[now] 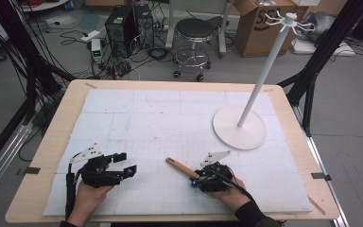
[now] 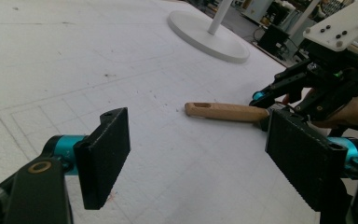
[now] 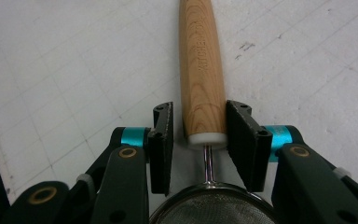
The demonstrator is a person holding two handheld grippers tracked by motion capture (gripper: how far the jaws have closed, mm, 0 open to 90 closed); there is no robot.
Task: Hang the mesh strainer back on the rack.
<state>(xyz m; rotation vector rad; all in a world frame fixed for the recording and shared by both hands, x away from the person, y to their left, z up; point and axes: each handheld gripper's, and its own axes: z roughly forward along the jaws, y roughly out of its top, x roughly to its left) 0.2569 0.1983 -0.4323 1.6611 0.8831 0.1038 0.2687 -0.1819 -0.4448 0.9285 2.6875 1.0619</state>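
White gridded matting covers the worktop (image 1: pixel 47 156), where the strainer's wooden handle (image 3: pixel 202 70) lies flat between the right gripper (image 3: pixel 199 140) fingers, closing but not yet clamped, the left gripper (image 2: pixel 205 154) open; lifting and hanging on the stand (image 1: pixel 239 126) probably remain.

My right gripper (image 3: pixel 199 140) straddles the wooden handle (image 3: pixel 201 70) of a strainer; one finger (image 3: pixel 244 140) touches its side, the other finger stands just off it, and the mesh bowl (image 3: pixel 212 210) sits behind my fingertips
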